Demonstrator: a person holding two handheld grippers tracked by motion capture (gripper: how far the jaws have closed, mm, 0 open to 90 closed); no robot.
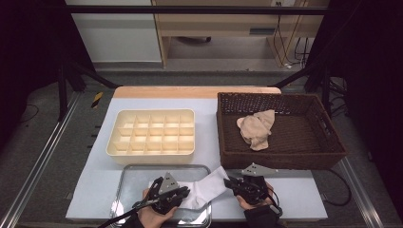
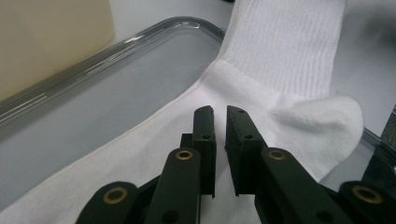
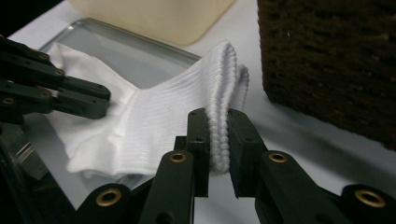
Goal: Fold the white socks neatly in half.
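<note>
I see a white sock point(image 1: 209, 189) lying partly in the clear tray point(image 1: 124, 178) at the near edge of the bench point(image 1: 294, 192); its leg is ribbed, its foot a smoother knit, and the heel makes a rounded bulge in the left gripper view point(image 2: 336, 116); the cloth looks clean and a little creased around the ankle.

Its long axis runs slantwise across the tray's right-hand corner; the foot end lies inside the tray, and the ribbed cuff points away over the tray's rim towards the brown wicker basket point(image 1: 280, 130), ending just short of the basket's near wall.

My right gripper point(image 1: 236, 183) has its jaws pinched on the cuff; in the right gripper view point(image 3: 219, 135) the ribbed edge stands between the two black pads and they press on it. My left gripper point(image 1: 183, 192) sits over the foot part, inside the tray; its jaws are drawn narrow, with a thin slit between them, and from the left gripper view point(image 2: 220, 122) I cannot tell whether any cloth is caught in it.

The toe end is cut off at the bottom of the left gripper view and covered by my left hand point(image 1: 154, 216) in the high view; the tray's near rim is hard to make out under the grippers.
</note>
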